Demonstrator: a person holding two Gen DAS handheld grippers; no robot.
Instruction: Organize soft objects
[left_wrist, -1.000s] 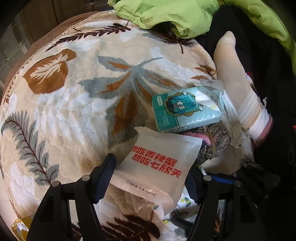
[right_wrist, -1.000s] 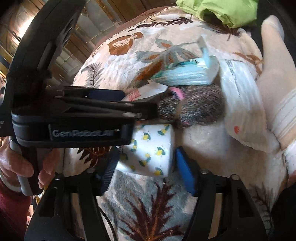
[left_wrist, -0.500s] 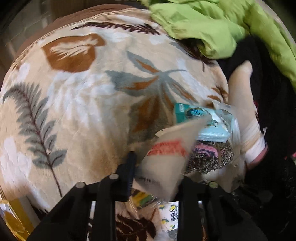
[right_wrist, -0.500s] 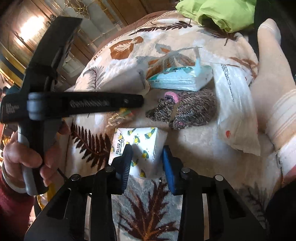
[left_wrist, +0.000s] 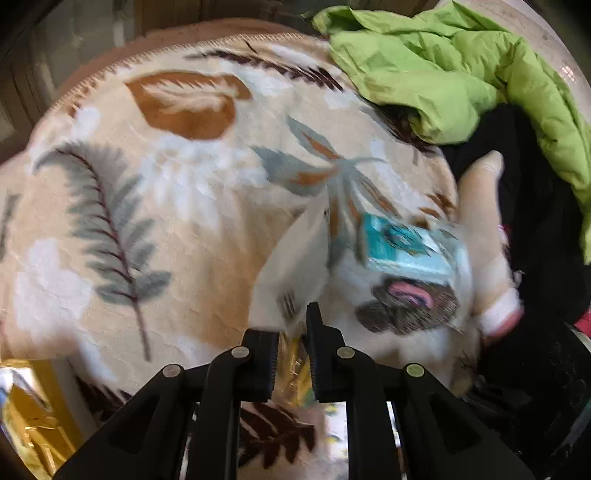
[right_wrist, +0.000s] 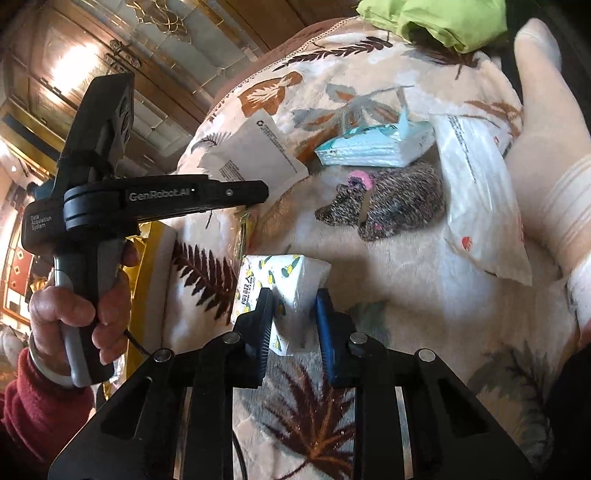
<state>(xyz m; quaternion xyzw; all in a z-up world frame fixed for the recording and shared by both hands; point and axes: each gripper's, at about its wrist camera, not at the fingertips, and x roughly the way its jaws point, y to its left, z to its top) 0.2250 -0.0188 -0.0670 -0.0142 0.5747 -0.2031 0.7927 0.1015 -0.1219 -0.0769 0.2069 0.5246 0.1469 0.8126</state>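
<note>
My left gripper is closing on a corner of a white flat packet, which hangs blurred above the leaf-print blanket. The right wrist view shows that packet lifted in the left gripper, held by a hand in a red sleeve. My right gripper is closing on a white tissue pack with yellow fruit print, its pads pressing both sides. A teal tissue pack and a speckled knit piece with a pink edge lie beyond.
A white plastic pouch and a pale beige sock lie at the right. A green jacket and dark clothes are piled at the back right. Gold wrapping sits at the blanket's left edge.
Both grippers went from wide open to pinched. The left one took the white packet and lifted it, rolling as it went. The right one squeezed the fruit-print tissue pack.
</note>
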